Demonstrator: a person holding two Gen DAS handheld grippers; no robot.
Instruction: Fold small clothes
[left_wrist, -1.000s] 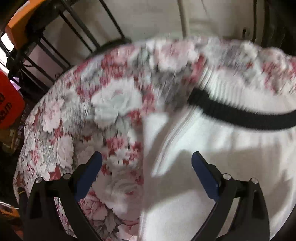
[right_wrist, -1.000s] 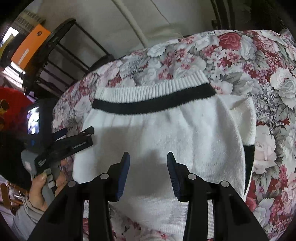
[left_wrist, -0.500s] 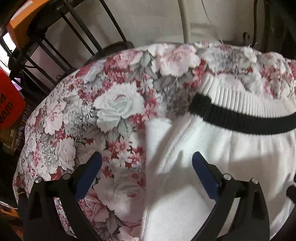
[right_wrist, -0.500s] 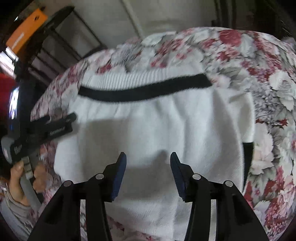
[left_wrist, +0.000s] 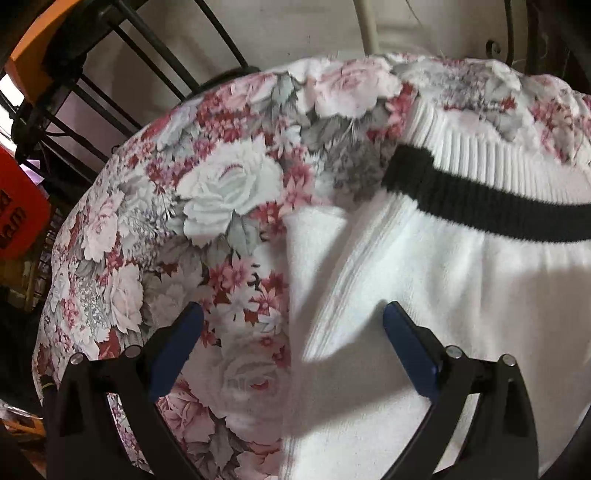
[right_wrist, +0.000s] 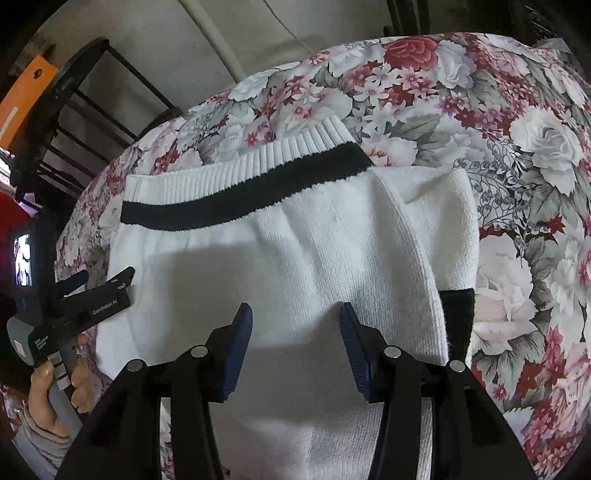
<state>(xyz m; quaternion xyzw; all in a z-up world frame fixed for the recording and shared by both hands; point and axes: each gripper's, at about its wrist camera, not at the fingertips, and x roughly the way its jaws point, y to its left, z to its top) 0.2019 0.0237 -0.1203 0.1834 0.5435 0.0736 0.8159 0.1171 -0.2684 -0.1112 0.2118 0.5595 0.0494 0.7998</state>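
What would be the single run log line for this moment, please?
task: fold small clothes | white sweater: flat on floral cloth | left tool: open | right tool: open above sweater

Your right gripper (right_wrist: 295, 332) hangs over a white knit sweater (right_wrist: 295, 258), its blue pads apart with nothing between them. The sweater lies on a floral cloth (right_wrist: 498, 147), its ribbed hem and black stripe (right_wrist: 240, 192) at the far edge, and a sleeve (right_wrist: 443, 221) folded in on the right. At near left, your hand (right_wrist: 48, 384) grips the left gripper (right_wrist: 96, 280) at the sweater's left edge.
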